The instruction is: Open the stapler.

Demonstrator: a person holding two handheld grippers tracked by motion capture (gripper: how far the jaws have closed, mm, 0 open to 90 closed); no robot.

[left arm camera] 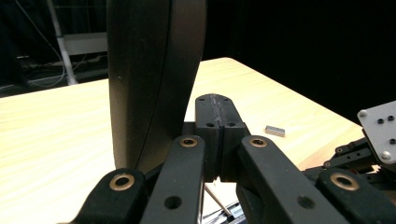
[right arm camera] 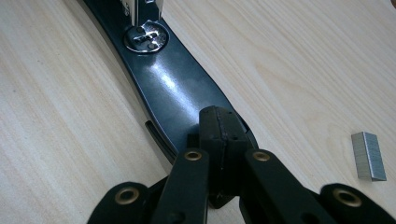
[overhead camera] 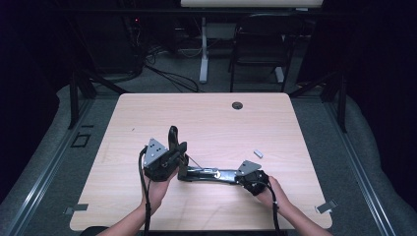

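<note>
High view: a black stapler (overhead camera: 204, 173) lies opened out on the desk (overhead camera: 206, 115), near the front edge and about midway between left and right. Its base runs flat across the desk; its top arm (overhead camera: 172, 139) stands upright at the left end. A small strip of staples (overhead camera: 258, 153) lies loose on the desk, near the right gripper (overhead camera: 235, 177) and apart from the stapler, toward the right edge.

Left gripper (overhead camera: 178, 156): jaws fully closed, pads pressed together, nothing between them. In the left gripper view the closed tips (left arm camera: 215, 122) sit just beside the raised top arm (left arm camera: 154, 79); whether they touch it cannot be told.

Right gripper: jaws also fully closed. In the right gripper view the tips (right arm camera: 221, 133) rest over the rear end of the base (right arm camera: 173, 88), seemingly pressing it down rather than clamping it. The staple strip (right arm camera: 369, 155) lies off to the side.

Risks, as judgement:
- The base is glossy and only pushed on, so a sideways nudge could let it slide or pivot on the desk
- The top arm is held by nothing; a knock from the left gripper could snap it shut onto the base
- The staple strip is small and thin; a closed jaw brushing it could push it toward the right edge, or break it apart

Writing: no brand, label or lettering can be read on the stapler, grippers or desk; the base carries a plain metal anvil plate (right arm camera: 145, 38)
</note>
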